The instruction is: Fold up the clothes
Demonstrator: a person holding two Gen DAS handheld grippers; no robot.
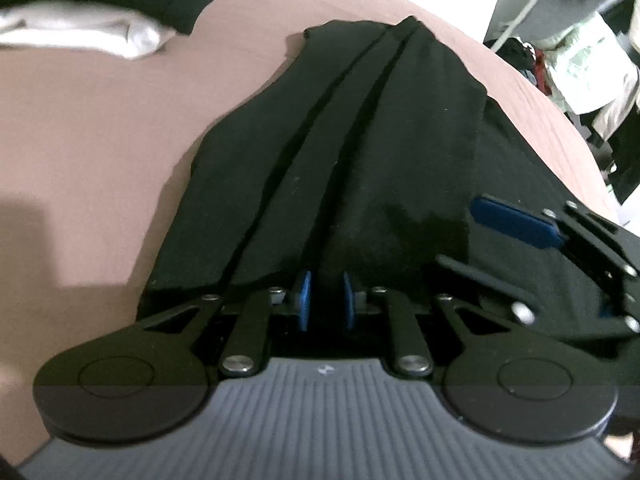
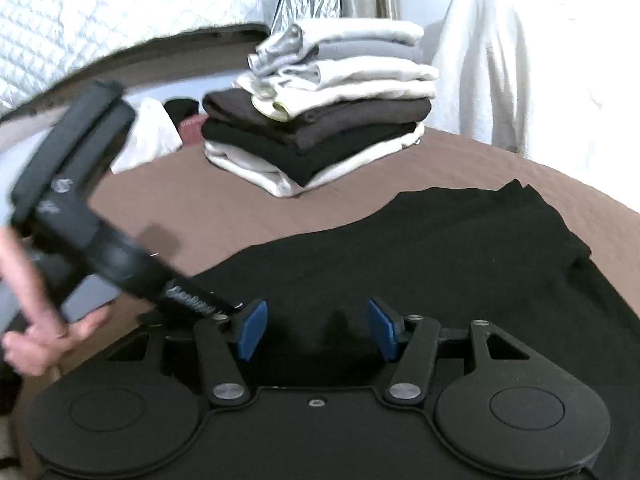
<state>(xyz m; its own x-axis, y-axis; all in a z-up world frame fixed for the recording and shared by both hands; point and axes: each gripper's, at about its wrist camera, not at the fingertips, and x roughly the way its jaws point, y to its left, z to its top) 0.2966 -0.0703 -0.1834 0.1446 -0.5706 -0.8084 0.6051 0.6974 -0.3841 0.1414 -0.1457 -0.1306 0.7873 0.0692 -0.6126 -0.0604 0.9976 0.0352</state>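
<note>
A black garment (image 1: 340,140) lies on the brown bed cover, folded lengthwise into long pleats in the left wrist view. My left gripper (image 1: 326,300) stands at its near end with the blue pads (image 1: 305,300) close together and a ridge of the black cloth pinched between them. My right gripper (image 2: 316,330) hovers low over the same black garment (image 2: 440,260). Its jaws are wide open, with only a small peak of cloth standing between the pads, untouched. The right gripper (image 1: 500,248) also shows at the right of the left wrist view. A hand (image 2: 40,340) holds the left gripper's handle (image 2: 100,240).
A stack of folded clothes (image 2: 320,120), white, grey and black, stands at the far side of the brown bed cover (image 2: 200,208). White cloth (image 2: 520,60) hangs at the right. More laundry (image 1: 80,32) lies at the top left, and room clutter (image 1: 580,60) sits beyond the bed's edge.
</note>
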